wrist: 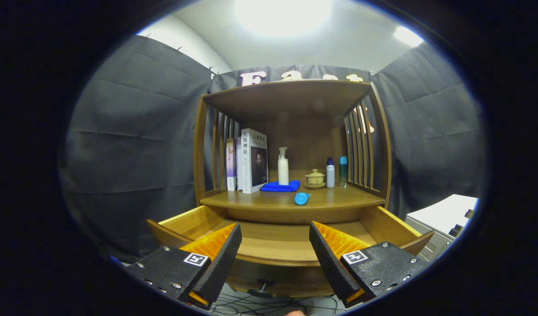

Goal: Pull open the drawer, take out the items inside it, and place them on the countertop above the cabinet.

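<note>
The wooden drawer (188, 221) is pulled out toward me, and I see only bare wood inside it between my fingers. Its round knob (262, 289) sticks out low on the front. My gripper (275, 239) hovers open just above the drawer's front edge, nothing between the fingers. On the countertop (339, 199) above lies a small blue object (301, 198) on its side near the front edge. Behind it a blue folded cloth (281, 186) rests under a white pump bottle (283, 166).
Books (251, 160) stand at the countertop's left. A lidded tea cup (315, 178) and two slim bottles (335, 172) stand at the right. Slatted side walls and a top shelf (286, 94) enclose the countertop. A white unit (444, 217) sits to the right of the cabinet.
</note>
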Action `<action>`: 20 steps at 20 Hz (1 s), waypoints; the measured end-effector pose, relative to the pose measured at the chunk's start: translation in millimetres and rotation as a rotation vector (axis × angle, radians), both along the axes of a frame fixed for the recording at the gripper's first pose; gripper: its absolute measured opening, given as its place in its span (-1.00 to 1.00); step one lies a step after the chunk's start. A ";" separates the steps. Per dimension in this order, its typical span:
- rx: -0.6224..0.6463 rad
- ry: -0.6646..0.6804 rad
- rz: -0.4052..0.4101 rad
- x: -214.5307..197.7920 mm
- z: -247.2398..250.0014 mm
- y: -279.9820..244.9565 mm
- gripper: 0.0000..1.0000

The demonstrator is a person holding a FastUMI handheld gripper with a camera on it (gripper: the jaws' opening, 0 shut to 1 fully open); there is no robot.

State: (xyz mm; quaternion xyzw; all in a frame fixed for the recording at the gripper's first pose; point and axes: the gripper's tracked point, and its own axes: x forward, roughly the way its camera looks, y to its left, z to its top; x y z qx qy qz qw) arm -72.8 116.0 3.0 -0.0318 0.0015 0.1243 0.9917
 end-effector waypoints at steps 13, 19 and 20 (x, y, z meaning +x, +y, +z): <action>-0.072 0.143 -0.006 -19.1 -95.5 -2.6 0.88; -0.092 0.175 -0.015 -14.7 -116.5 2.2 0.86; -0.095 0.173 -0.021 -13.8 -116.3 2.2 0.86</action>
